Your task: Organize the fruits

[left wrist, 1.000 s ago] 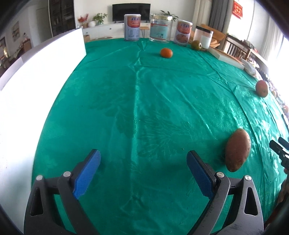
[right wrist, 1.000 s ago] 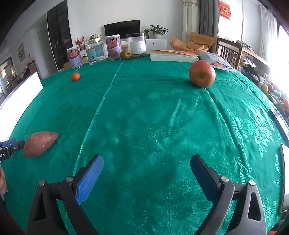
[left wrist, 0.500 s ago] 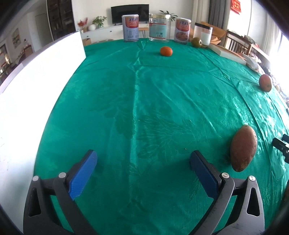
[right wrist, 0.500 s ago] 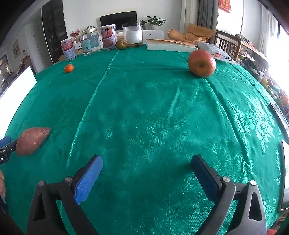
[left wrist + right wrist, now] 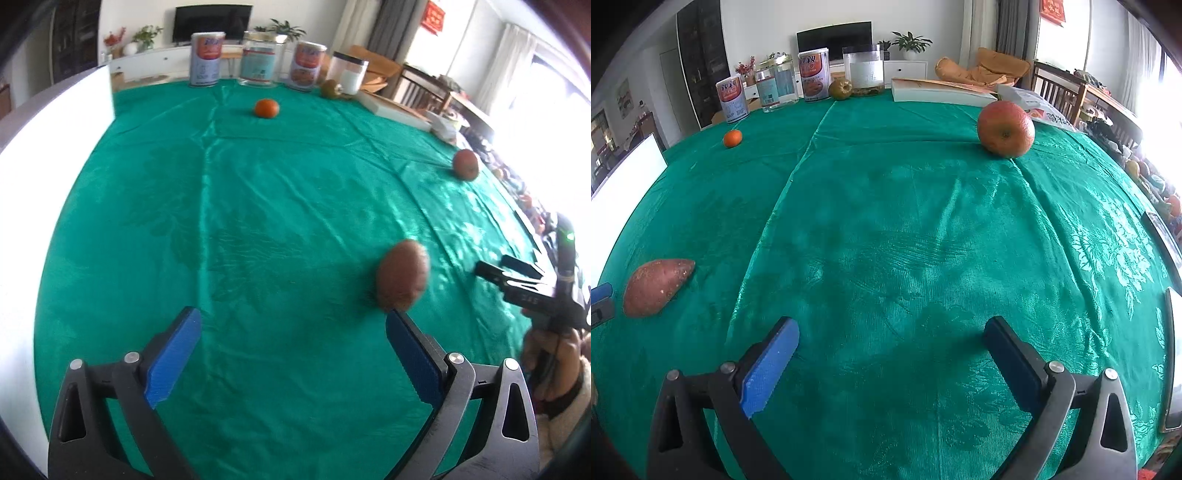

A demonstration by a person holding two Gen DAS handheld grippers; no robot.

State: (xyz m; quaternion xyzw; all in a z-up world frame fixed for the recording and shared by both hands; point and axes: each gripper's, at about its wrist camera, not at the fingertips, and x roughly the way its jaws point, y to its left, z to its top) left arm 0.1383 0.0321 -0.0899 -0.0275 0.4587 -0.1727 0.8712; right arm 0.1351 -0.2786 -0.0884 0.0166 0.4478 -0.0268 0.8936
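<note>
The left gripper point(image 5: 293, 326) hangs low over the green table point(image 5: 258, 206) with its jaws spread wide and nothing between them. A sweet potato point(image 5: 402, 275) lies on the cloth just beyond its right finger, blurred in the left wrist view. The right gripper point(image 5: 890, 338) also has its jaws wide apart and empty, over the near middle of the table. A large apple point(image 5: 1005, 129) sits toward the far right corner, and a small orange point(image 5: 733, 138) sits toward the far left. A greenish fruit point(image 5: 840, 89) stands at the far edge among tins point(image 5: 813, 75) and jars point(image 5: 863, 70).
</note>
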